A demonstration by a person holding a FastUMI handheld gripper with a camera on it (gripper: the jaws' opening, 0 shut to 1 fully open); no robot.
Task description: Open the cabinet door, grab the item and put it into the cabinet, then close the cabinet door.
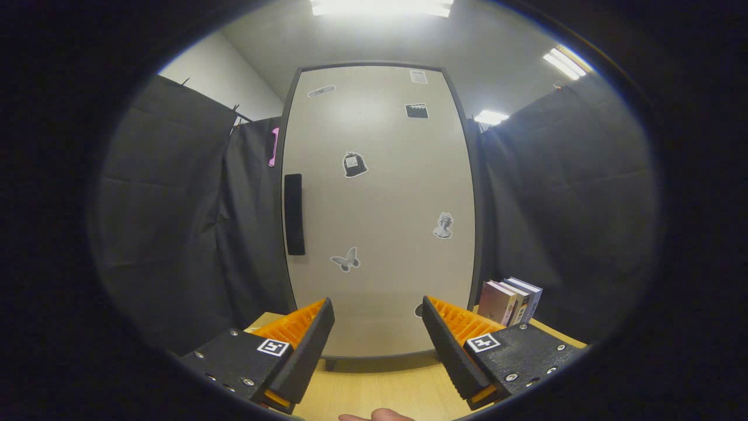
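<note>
**Fingers spread and empty, facing the closed cabinet door**

A fingertip of the person's hand (pixel 377 416) is showing nearest the camera, low between the two fingers, at the near part of the table (pixel 374 386). The gripper (pixel 377 318) is hovering above the table with its fingers spread wide apart; they are gripping nothing, and the gap between them is framing the lower part of the cabinet door (pixel 380 234).

The wide spread is judged to suit an approach to the handle (pixel 294 214), a dark vertical bar sitting close to the door's left edge, above and just left of the left finger. With the handle on that side, the hinges are probably on the right, so the door is likely to swing toward the books.

The cabinet is standing on the table on short feet, directly beyond the fingers. Its door is sitting flush in the frame, so the contents are hidden and cannot be stated. Several stickers are lying flat on the door face.

The books (pixel 510 300), taken to be the item, are standing upright just beside the cabinet's lower right corner, beyond the right finger. They are waiting outside; the opening step is not yet done.
</note>
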